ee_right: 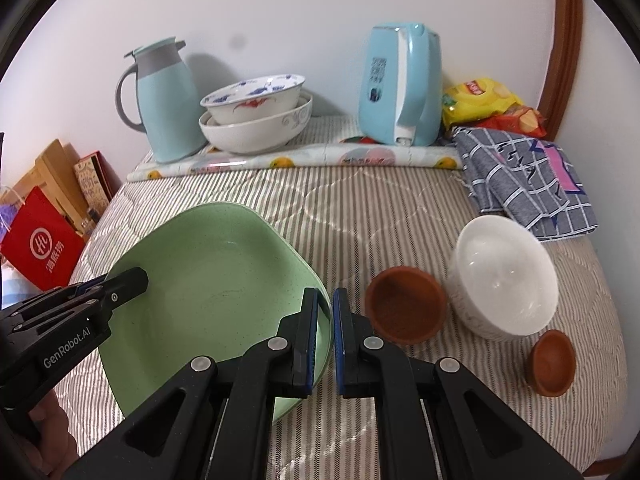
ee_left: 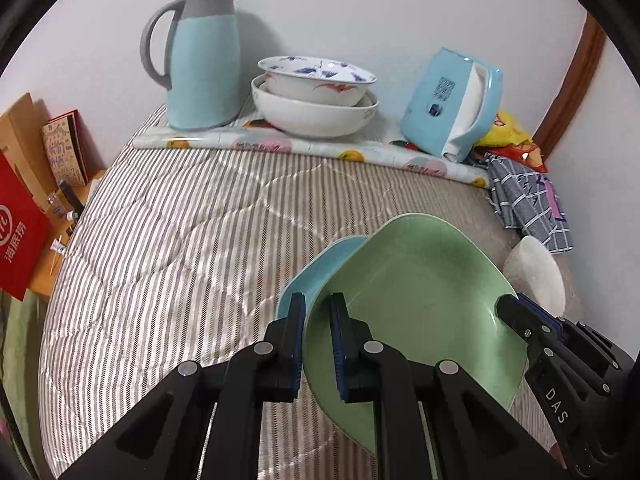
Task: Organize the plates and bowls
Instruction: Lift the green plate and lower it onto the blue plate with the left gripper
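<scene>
Your left gripper has its jaws clamped on the near-left rim of the green plate, and your right gripper pinches the opposite rim, low in the frame. The plate hangs tilted over the striped bed cover; a blue plate peeks from behind it, though whether they touch is unclear. At lower right sit a white bowl and two brown bowls.
</scene>
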Action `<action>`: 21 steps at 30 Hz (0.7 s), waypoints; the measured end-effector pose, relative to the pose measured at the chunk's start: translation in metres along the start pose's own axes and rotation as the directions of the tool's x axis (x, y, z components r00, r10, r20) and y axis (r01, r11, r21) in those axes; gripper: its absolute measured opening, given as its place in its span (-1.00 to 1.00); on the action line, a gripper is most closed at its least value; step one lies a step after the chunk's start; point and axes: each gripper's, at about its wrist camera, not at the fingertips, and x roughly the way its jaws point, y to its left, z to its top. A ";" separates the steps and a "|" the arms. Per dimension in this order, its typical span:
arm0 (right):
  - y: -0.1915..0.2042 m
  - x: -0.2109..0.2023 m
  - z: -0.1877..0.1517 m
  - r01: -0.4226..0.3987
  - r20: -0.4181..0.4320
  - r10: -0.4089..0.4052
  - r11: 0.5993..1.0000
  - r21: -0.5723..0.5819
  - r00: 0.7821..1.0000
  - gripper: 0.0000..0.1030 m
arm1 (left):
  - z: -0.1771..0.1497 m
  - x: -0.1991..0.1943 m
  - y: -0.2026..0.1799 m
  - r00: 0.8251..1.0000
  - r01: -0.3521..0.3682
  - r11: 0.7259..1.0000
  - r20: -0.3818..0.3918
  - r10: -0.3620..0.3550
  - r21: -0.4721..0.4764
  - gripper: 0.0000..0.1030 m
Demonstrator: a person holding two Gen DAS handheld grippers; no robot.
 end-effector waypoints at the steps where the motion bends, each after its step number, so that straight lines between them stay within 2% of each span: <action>1: 0.001 0.003 -0.001 -0.002 -0.006 0.002 1.000 -0.002 1.000 -0.85 | -0.001 0.002 0.002 1.000 -0.002 1.000 -0.005 0.002 -0.002 -0.76; 17: 0.012 0.042 -0.003 0.028 -0.069 -0.031 0.999 -0.042 0.997 -0.85 | 0.002 0.044 0.013 0.997 -0.016 1.000 -0.071 0.016 0.004 -0.75; 21: 0.012 0.051 -0.001 0.027 -0.077 -0.031 0.999 -0.046 0.997 -0.85 | 0.005 0.049 0.014 0.997 -0.029 0.999 -0.065 0.030 0.016 -0.75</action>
